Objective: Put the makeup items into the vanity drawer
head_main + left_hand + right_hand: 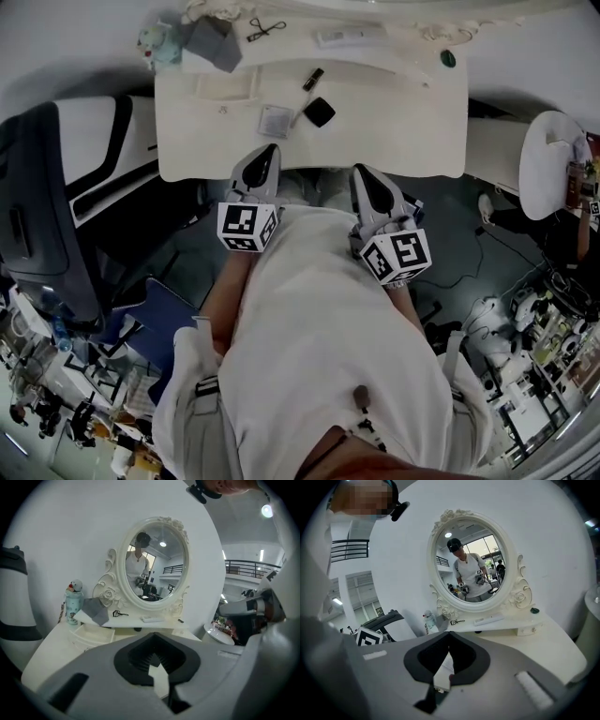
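- The black compact (320,112), the small black tube (313,79) and the square packet (276,121) lie near the middle of the white vanity table (412,122).
- The little drawer (225,87) is open, to the left of them.
- Our left gripper (270,150) is at the table's near edge, with its jaws together and nothing in them.
- Our right gripper (361,172) is near it, with its jaws together too and holding nothing.
- We see an oval mirror (157,564) at the back.

Black chair (37,216), round side table (544,159), grey cloth (211,42), teal bottle (73,606)
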Available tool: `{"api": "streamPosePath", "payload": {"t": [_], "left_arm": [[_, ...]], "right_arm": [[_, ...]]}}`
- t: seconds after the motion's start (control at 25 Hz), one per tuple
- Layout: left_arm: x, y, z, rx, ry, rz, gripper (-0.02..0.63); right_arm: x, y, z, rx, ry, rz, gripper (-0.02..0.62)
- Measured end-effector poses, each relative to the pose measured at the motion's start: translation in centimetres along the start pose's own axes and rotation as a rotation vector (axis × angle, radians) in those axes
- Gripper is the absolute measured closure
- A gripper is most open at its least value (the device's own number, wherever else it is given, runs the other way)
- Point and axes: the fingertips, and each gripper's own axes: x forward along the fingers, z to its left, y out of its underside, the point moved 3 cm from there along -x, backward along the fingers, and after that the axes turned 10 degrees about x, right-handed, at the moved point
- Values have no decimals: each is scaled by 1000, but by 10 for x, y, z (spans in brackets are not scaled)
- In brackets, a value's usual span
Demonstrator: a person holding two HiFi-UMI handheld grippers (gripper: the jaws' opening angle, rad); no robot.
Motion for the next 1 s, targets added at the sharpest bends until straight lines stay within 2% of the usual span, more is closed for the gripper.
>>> {"api": "streamPosePath", "payload": {"t": [0.12, 0.2, 0.36, 0.44, 0.52, 0.6, 0.72, 1.0], "left_arm": [[15, 17, 9, 9, -15, 46, 600], [25, 26, 17, 15, -41, 71, 569], [41, 44, 27, 24, -101, 141, 406], [49, 56, 32, 33, -146, 177, 351], [56, 70, 38, 53, -203, 210, 262], [64, 84, 42, 63, -246, 236, 215], [78, 108, 41, 59, -265, 293, 181], [104, 151, 42, 44, -247, 417, 132]], "right_arm": [[8, 5, -7, 33, 1, 28, 588], [12, 7, -11, 35, 0, 40, 588], [13, 9, -17, 28, -3, 66, 588], [15, 11, -18, 3, -6, 88, 588], [16, 12, -18, -26, -5, 104, 588], [16, 14, -19, -42, -3, 119, 588], [14, 15, -26, -43, 6, 145, 588], [17, 5, -36, -106, 15, 184, 588]]}}
